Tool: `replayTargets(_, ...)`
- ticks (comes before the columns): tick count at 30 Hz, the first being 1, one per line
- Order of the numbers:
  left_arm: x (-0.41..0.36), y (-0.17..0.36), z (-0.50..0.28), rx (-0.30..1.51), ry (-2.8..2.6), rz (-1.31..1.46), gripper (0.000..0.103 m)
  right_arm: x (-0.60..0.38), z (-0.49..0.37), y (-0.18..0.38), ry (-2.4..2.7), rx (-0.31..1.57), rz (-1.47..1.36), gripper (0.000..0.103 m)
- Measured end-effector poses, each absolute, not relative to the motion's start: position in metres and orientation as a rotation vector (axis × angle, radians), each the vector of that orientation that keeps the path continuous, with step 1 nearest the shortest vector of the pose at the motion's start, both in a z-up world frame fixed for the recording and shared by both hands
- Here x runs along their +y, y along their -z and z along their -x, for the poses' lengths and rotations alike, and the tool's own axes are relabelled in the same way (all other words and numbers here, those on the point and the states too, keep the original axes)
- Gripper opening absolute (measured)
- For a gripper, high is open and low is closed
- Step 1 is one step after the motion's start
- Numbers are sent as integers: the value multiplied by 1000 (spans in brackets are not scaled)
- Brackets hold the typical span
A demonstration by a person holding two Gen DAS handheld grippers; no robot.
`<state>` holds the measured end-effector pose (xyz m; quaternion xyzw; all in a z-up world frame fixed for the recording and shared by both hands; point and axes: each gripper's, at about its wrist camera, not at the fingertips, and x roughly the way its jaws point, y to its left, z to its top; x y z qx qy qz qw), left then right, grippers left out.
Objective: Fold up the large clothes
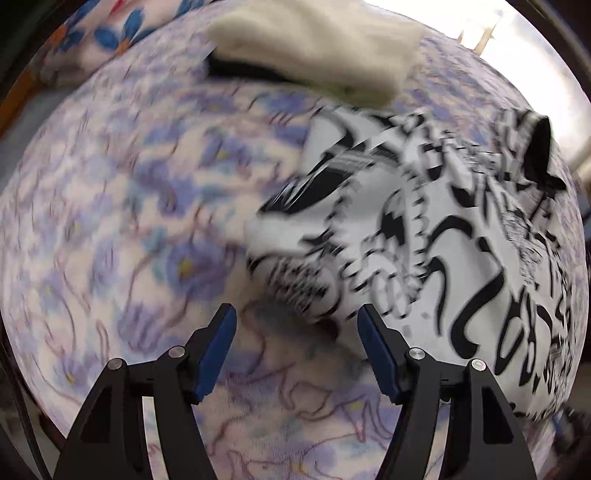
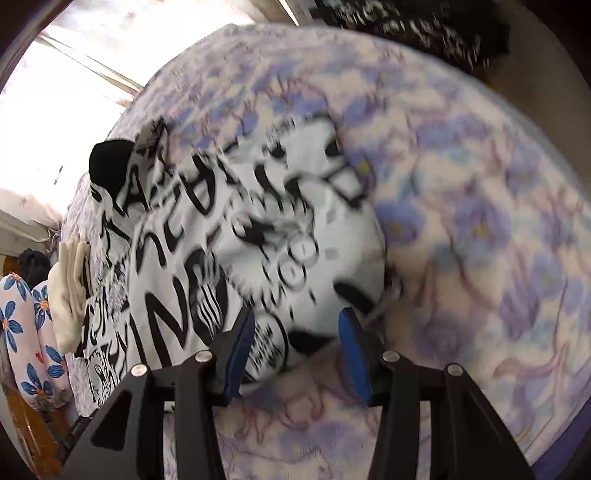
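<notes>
A large white garment [image 1: 424, 229] with bold black print lies bunched on a bed covered by a purple-flowered blanket [image 1: 122, 206]. Its black collar [image 1: 541, 147] points toward the far side. My left gripper [image 1: 295, 314] stands open above the blanket, right at the garment's near left edge, and nothing is pressed between its blue pads. In the right wrist view the same garment [image 2: 229, 229] and its collar [image 2: 109, 162] fill the left half. My right gripper [image 2: 297, 317] is open over the garment's near corner, its pads apart from the cloth. Both views are blurred.
A folded cream cloth [image 1: 314, 48] over something dark lies at the far side of the bed, also visible as the cream cloth [image 2: 68, 291] beside blue-flowered pillows [image 2: 22, 325]. A dark patterned item [image 2: 417, 26] sits beyond the blanket [image 2: 480, 221]. Bright window light glares behind the bed.
</notes>
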<state>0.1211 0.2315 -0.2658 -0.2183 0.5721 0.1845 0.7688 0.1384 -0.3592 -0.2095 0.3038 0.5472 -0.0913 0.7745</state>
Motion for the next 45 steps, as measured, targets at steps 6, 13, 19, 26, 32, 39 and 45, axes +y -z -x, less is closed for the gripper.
replayTargets(6, 248, 290, -106, 1185, -381, 738, 67, -356, -134, 240, 199, 1226, -804, 53)
replayTargets(13, 252, 316, -127, 1135, -292, 892, 70, -372, -131, 269, 214, 1142, -1051, 59)
replayTargets(19, 239, 314, -147, 1119, -384, 837, 59, -370, -134, 274, 259, 1091, -1057, 55)
replayTargets(26, 233, 282, -144, 1100, -412, 737, 16, -355, -142, 245, 238, 1122, -829, 20)
replayTargets(32, 218, 247, -146, 1087, -406, 650, 14, -346, -146, 218, 252, 1116, -726, 15)
replayTargets(39, 227, 241, -115, 1169, -428, 653, 14, -346, -138, 204, 262, 1175, -654, 14)
replayTargets(45, 234, 249, -121, 1241, -400, 628, 28, -353, -133, 218, 283, 1286, -671, 28)
